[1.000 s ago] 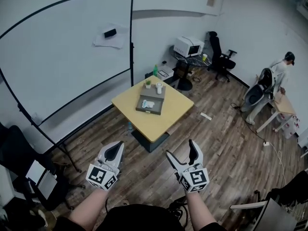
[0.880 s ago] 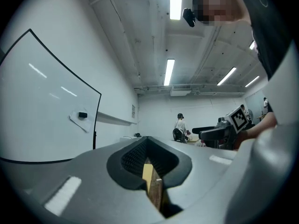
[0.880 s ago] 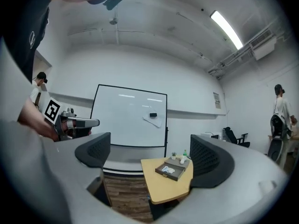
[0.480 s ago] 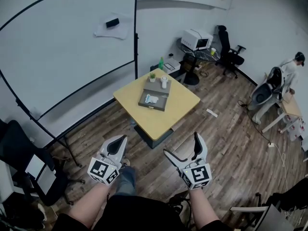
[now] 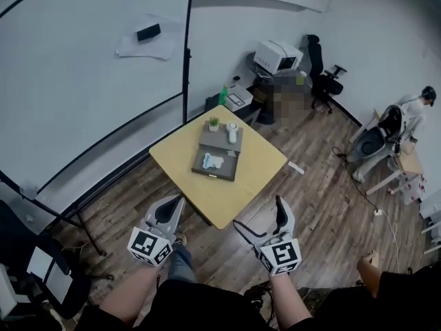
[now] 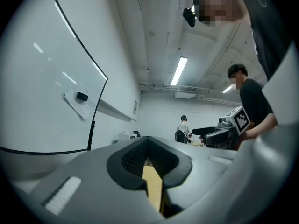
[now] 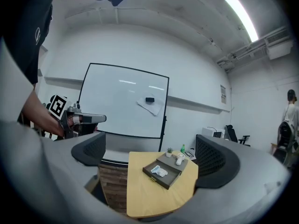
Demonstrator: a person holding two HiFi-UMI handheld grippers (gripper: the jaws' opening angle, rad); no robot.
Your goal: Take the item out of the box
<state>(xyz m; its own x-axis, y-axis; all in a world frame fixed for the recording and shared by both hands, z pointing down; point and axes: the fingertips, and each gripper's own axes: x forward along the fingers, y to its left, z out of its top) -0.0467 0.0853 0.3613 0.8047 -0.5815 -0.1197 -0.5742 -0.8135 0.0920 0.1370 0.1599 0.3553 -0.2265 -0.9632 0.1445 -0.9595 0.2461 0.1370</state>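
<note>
Grey-shelled and black-padded, the right gripper has just been opening its jaws and shows them at full spread with nothing between them, framing the yellow table ahead. The left gripper carries its jaws pressed all but together, likewise empty, with only a sliver of tabletop showing through. Both hang in front of the person, short of the table's near corner and well apart from everything on it.

Out on the tabletop sits the grey box, its tray open. The item, a pale white-and-blue bundle, lies inside, untouched. A small potted plant and a white container stand at the box's far end.

The step in hand appears to be the approach; no reach toward the box has begun. The next move likely calls for closing on the table, then lowering the open right jaws over the item, clear of the tray's walls, before pinching and lifting.
</note>
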